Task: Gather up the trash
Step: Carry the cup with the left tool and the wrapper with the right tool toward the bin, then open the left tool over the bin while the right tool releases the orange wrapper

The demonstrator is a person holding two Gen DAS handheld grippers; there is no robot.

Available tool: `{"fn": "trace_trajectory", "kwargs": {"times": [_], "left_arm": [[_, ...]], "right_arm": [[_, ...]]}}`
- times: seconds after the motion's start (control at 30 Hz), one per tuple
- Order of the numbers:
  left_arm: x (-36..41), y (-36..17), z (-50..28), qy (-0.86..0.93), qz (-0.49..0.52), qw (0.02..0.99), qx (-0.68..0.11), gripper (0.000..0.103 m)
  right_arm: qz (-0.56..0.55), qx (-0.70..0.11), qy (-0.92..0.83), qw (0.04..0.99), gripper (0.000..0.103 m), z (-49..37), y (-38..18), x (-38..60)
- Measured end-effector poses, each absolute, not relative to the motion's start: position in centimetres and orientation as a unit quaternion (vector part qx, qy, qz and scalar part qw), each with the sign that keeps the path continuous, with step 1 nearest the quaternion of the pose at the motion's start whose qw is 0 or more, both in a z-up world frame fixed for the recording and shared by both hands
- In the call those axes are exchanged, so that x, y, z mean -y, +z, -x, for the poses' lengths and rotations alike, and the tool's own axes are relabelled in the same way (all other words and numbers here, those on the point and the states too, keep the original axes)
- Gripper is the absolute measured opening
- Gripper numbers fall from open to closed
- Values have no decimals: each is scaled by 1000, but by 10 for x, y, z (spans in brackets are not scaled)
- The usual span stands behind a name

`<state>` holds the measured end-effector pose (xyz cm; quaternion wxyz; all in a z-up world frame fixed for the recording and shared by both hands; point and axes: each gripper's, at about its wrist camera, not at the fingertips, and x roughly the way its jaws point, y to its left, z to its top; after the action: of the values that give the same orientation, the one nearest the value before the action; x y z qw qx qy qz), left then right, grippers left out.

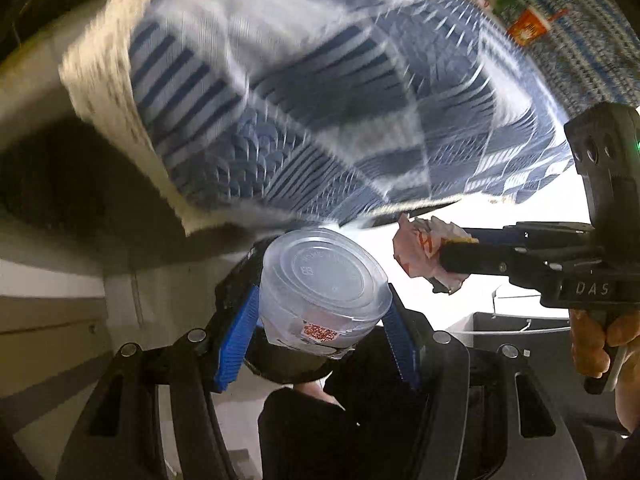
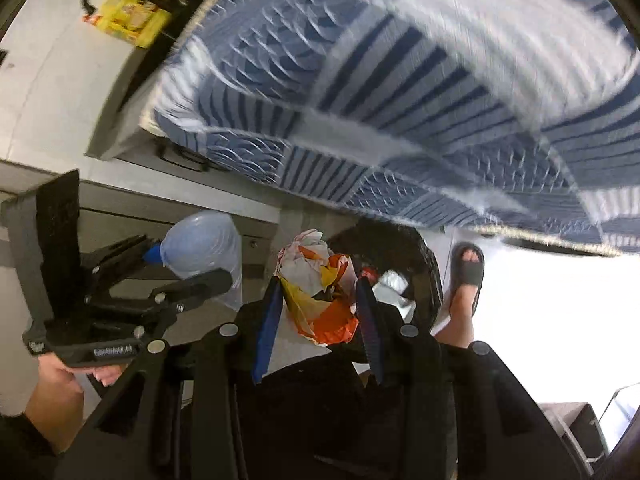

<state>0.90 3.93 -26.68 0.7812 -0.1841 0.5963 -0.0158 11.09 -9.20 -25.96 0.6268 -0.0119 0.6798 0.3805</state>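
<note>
Grippers both hold trash above the dark bin (image 2: 404, 256): left gripper (image 1: 320, 312) clamps a clear tub (image 1: 324, 280), right gripper (image 2: 320, 312) pinches a crumpled wrapper (image 2: 320, 288), beside the blue quilt (image 2: 400, 100).

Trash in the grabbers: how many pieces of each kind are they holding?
Clear plastic cup, in the left gripper: 1
Crumpled paper wrapper, in the right gripper: 1
Total: 2
</note>
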Motion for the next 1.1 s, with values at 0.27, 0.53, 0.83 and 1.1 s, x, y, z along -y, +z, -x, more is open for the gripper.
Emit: {"fn": "trace_trajectory", "kwargs": {"times": [0.27, 0.53, 0.83, 1.1], "left_arm": [[-41, -330, 2, 8, 194, 744, -639, 59], [-48, -373, 6, 28, 206, 717, -665, 59], [-42, -400, 6, 37, 209, 703, -679, 59], [-40, -414, 7, 43, 217, 689, -690, 60]], "right_arm": [[13, -713, 340, 613, 39, -100, -317, 89], [16, -745, 301, 595, 39, -91, -369, 81], [0, -771, 267, 578, 40, -89, -421, 81], [-11, -776, 252, 577, 46, -95, -428, 88]]}}
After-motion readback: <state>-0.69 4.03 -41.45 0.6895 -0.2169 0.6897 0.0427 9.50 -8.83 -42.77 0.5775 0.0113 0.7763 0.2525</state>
